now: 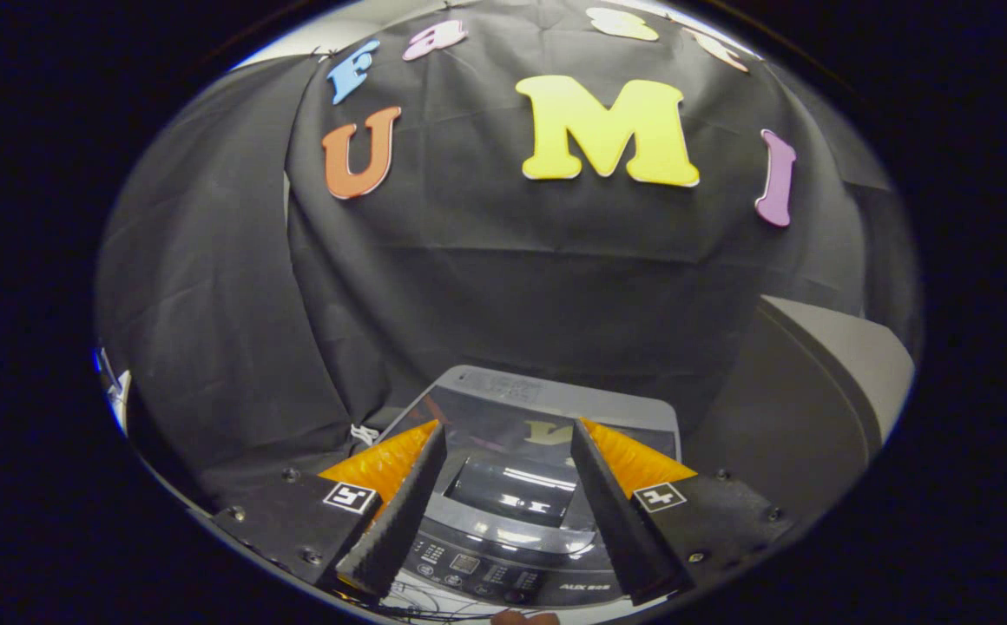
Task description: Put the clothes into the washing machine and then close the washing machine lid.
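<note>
Item, nearest: my gripper [508, 434], jaws spread wide apart and holding nothing; each finger carries a small square marker near its base.

Item, below and between the fingers: the washing machine [547, 391], top-loading, grey. Its control panel [477, 569] sits closest to me, a strip of small buttons and a display, too small to make out. A few thin cables [434, 608] run along the machine's front edge, at 6 o'clock from the panel.

Item, at 12 o'clock from the panel: the washing machine lid [516, 486], dark and glossy, lying flat and shut, with light glinting on it. I see it in the gap between the fingers, extending beyond their tips.

Item, farthest: the black cloth wall [486, 286] hanging behind the machine, creased and draped. At 3 o'clock from the machine, a pale grey panel [842, 365] shows past the cloth's edge.
</note>
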Demonstrator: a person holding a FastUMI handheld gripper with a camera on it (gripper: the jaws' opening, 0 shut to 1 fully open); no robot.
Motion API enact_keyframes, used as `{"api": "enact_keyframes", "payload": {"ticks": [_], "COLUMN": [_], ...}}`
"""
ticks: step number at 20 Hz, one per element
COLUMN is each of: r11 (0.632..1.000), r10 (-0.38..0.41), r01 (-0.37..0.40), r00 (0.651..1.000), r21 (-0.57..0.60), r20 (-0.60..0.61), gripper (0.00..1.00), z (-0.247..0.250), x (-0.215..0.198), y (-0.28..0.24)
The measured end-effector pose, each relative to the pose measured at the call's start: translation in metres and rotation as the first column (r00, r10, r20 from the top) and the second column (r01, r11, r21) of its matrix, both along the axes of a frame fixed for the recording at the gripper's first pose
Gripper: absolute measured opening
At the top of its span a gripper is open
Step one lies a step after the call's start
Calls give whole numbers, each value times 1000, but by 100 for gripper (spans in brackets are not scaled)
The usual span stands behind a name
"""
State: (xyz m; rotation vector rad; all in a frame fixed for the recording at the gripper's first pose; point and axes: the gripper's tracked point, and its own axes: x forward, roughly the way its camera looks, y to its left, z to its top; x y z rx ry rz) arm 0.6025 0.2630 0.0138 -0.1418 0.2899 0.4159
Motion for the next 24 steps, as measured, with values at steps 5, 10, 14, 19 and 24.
{"api": "enact_keyframes", "payload": {"ticks": [5, 10, 14, 19, 24], "r11": [997, 981, 969, 957, 955], "r10": [-42, -129, -189, -235, -248], "r01": [35, 104, 156, 189, 194], "r00": [994, 981, 968, 950, 938], "r21": [63, 166, 194, 220, 223], "r20": [103, 142, 167, 204, 243], "gripper": [93, 93, 95, 95, 96], "z": [40, 94, 112, 139, 159], "x": [-35, -133, -201, -275, -324], "y": [-36, -108, -160, -221, -277]}}
